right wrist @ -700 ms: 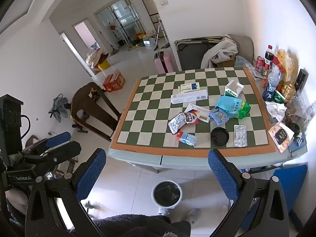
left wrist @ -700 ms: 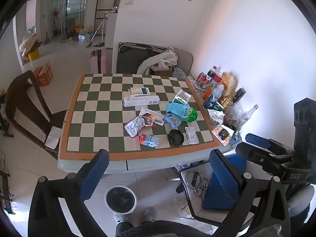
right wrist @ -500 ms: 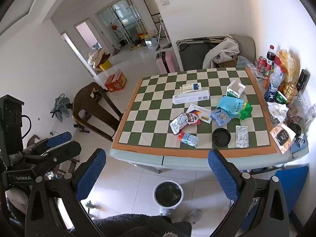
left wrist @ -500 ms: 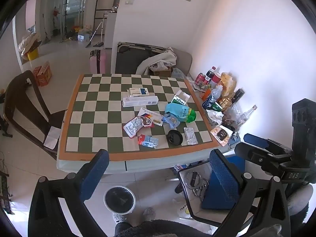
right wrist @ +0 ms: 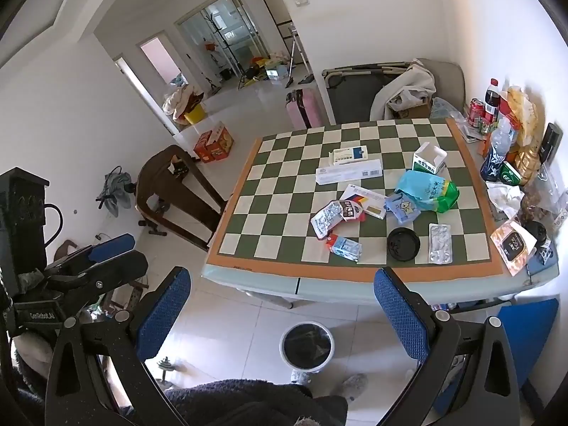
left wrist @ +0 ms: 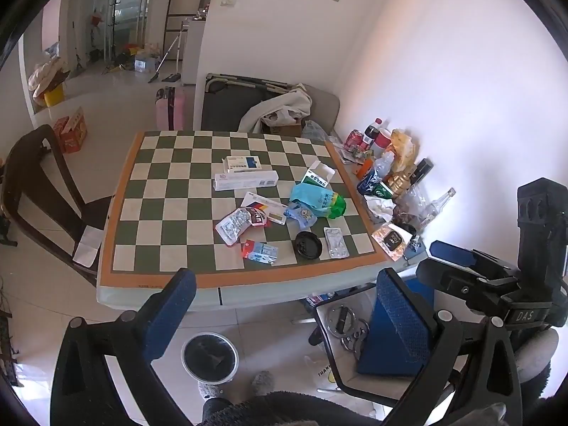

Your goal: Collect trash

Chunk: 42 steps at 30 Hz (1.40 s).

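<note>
Currently we hold left claw [left wrist: 284, 316] and right claw [right wrist: 280, 309] both spread, empty, short of the desk [right wrist: 355, 273]. Trash: blister pack [right wrist: 439, 242], crinkly wrappers [right wrist: 337, 213], black lid [right wrist: 403, 243]; light, thin, pinch by edges. Bin [right wrist: 307, 345] on floor below.

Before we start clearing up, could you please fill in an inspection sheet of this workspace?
Surface: checkered table, upright.
Job's things: wrappers, boxes, blister pack, black lid on it; bin on floor in front.
Clutter: bottles and cans along the wall side.
Grippers: left gripper and right gripper open, empty, short of the table.
Cables: one beside the left gripper's body.
Surroundings: wooden chair, pink suitcase.
</note>
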Available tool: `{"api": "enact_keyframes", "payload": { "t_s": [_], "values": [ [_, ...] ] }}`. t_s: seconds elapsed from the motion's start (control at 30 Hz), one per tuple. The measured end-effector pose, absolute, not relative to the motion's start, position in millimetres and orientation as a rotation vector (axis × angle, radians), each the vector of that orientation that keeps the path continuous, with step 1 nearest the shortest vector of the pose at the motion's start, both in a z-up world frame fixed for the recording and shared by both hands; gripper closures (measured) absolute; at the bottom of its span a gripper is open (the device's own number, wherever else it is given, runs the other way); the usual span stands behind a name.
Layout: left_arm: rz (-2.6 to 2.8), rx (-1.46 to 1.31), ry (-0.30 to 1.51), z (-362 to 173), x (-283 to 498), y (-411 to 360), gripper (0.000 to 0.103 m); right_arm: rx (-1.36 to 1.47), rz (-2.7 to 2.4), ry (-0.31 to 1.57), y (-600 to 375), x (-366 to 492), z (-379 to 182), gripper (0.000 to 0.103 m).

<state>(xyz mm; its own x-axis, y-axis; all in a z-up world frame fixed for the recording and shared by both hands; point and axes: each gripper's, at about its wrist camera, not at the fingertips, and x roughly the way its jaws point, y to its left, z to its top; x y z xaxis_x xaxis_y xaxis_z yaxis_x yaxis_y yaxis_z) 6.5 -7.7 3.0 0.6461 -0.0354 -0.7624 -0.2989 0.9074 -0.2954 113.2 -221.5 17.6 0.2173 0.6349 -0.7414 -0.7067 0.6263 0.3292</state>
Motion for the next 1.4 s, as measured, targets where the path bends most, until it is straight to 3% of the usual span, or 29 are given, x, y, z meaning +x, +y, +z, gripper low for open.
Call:
{"api": "enact_keyframes", "payload": {
  "t_s": [1.4],
  "values": [
    [0.139, -0.444, 0.863, -2, 6, -16, 0.000, -0.088, 0.945, 0.993, -216, 102, 17, 0.000]
  ]
}}
